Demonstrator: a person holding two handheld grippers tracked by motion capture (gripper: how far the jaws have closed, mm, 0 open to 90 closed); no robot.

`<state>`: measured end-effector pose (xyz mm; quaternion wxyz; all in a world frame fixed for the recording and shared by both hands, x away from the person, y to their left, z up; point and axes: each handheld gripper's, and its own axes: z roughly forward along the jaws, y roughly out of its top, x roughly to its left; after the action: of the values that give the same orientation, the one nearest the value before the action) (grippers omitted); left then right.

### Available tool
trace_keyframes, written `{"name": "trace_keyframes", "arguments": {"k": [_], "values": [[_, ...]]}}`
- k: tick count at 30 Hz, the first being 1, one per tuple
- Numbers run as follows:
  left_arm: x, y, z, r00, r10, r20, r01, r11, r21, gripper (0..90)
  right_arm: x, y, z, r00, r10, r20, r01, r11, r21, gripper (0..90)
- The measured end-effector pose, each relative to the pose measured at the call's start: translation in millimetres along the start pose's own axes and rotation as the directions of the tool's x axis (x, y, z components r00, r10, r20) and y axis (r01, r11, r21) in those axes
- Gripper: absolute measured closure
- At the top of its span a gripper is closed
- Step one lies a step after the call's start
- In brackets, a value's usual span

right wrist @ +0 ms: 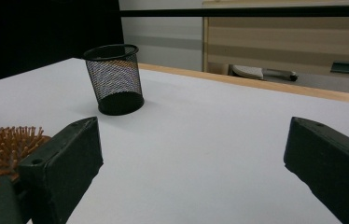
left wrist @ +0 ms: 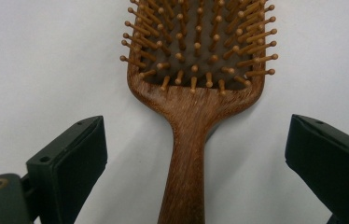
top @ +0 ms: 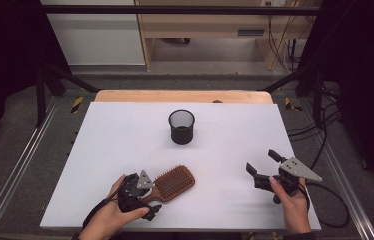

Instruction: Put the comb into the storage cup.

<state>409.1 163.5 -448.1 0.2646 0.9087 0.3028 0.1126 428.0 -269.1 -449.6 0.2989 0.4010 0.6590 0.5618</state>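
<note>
The left claw [left wrist: 196, 163] stands wide astride the hairbrush [left wrist: 196, 84] handle, lined up to grip it; the right claw [top: 265, 167] waits wide.

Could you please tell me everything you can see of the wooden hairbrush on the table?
The hairbrush looks like brown wood with a visible grain: a broad paddle head with rounded corners and a narrow handle. Rows of thin, ball-tipped wooden bristles stand up from a darker pad in the head, so it lies flat, bristles upward. It rests on the white table, near the front edge, left of centre, its head pointing away and to the right. The left tool straddles the handle with its jaws wide apart, neither pad touching the wood.
</note>
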Motion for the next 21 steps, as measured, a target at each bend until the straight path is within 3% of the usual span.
{"name": "trace_keyframes", "arguments": {"k": [21], "values": [[3.3, -2.1, 4.4, 0.9999, 0.010, 0.010, -0.010, 0.9997, 0.020, 6.8, -0.2, -0.1, 0.8, 1.0000, -0.005, -0.002, 0.005, 1.000, 0.001, 4.4]]}}
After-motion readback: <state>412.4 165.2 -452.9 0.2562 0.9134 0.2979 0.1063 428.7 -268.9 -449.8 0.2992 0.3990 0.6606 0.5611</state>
